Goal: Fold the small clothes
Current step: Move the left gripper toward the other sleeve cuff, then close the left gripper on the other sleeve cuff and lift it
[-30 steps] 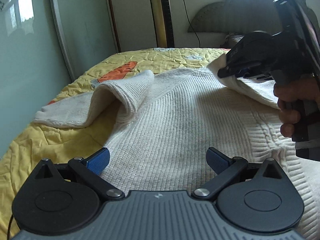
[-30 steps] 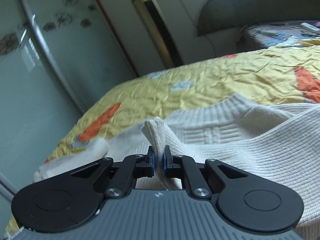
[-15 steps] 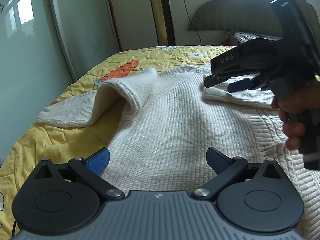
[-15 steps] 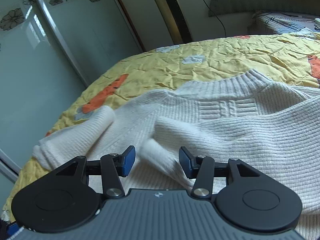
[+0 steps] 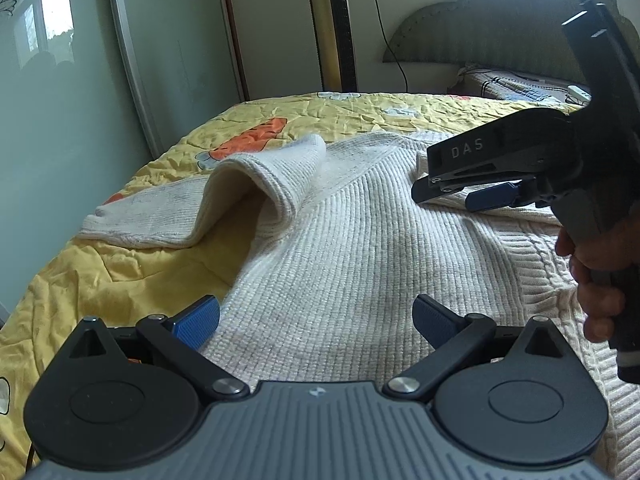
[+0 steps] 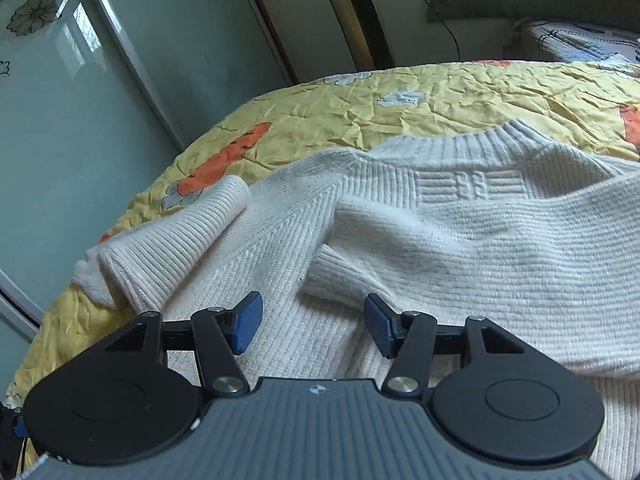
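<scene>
A cream ribbed knit sweater (image 5: pixel 340 248) (image 6: pixel 460 232) lies spread on the bed. Its left sleeve (image 5: pixel 264 184) (image 6: pixel 172 240) is bent back in a loop over the shoulder. The right sleeve (image 6: pixel 400 248) lies folded across the chest, its cuff just ahead of my right gripper (image 6: pixel 312 322). That gripper's jaws are opening and nothing is between the blue pads. In the left wrist view the right gripper (image 5: pixel 452 196) hovers over the sleeve, held by a hand (image 5: pixel 600 264). My left gripper (image 5: pixel 316 320) stands open low over the sweater's body, its pads pressing on nothing.
The bed carries a crumpled yellow quilt (image 5: pixel 360 108) with orange patches. A glass sliding wardrobe door (image 5: pixel 60 100) runs along the left side. A gold tower fan (image 5: pixel 332 28) stands at the back wall, and a padded headboard (image 5: pixel 500 28) and pillow at the back right.
My right gripper was shut on the right sleeve's cuff, then let go. The sleeve dropped flat across the chest and the gripper drew back a little. The left gripper stayed put.
</scene>
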A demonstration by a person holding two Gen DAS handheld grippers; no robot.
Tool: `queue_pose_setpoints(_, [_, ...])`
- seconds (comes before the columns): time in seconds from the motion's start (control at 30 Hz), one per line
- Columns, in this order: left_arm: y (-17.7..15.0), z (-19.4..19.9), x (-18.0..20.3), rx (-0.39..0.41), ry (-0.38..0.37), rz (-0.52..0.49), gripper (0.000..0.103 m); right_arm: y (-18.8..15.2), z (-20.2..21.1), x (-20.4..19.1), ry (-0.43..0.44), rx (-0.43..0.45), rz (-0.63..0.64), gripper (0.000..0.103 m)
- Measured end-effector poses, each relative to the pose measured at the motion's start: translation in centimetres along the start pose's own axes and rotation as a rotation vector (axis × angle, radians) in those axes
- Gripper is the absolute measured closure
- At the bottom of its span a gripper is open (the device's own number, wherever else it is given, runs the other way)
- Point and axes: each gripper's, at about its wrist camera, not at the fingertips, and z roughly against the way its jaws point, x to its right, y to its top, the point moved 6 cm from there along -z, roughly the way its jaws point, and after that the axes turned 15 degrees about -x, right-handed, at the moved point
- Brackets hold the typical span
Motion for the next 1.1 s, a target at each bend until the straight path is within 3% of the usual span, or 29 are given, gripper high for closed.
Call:
queue_pose_setpoints(0.13, [0.0,0.1,-0.5,-0.002,-0.011,0.013,0.0,-0.6,0.6,-0.6,0.002,0.015,0.018,0.041])
queue_pose_setpoints(0.3, [0.7,0.5,-3.1,0.03,-0.003,0.077,0.0,-1.7,1.4,-1.8,-0.06,0.031,0.095,0.041])
queue_pose_setpoints(0.47, [2.0,-0.3,-9.2,0.028,0.031,0.242,0.0,-3.6,1.2,-3.4,-0.129,0.032,0.204,0.037])
queue_pose_setpoints(0.6, [2.0,-1.8,-14.5,0.001,-0.029,0.418,0.0,-5.7,0.5,-4.4,-0.174,0.027,0.284,0.036])
queue_pose_setpoints(0.7, [1.9,-3.3,-18.0,-0.018,-0.175,0.581,0.0,-6.8,0.3,-5.0,-0.18,0.045,0.315,0.031])
queue_pose_setpoints(0.97, [2.1,-9.3,-21.6,-0.076,-0.823,1.011,0.0,-7.7,0.5,-4.8,-0.161,0.077,0.298,0.025])
queue_pose_setpoints(1.03, [2.2,-10.6,-21.7,-0.08,-0.917,1.086,0.0,-7.5,0.4,-4.5,-0.15,0.078,0.286,0.025])
queue_pose_setpoints(1.1, [2.9,-10.9,-22.0,-0.052,-0.952,1.115,0.001,-7.5,0.4,-4.4,-0.144,0.081,0.279,0.024])
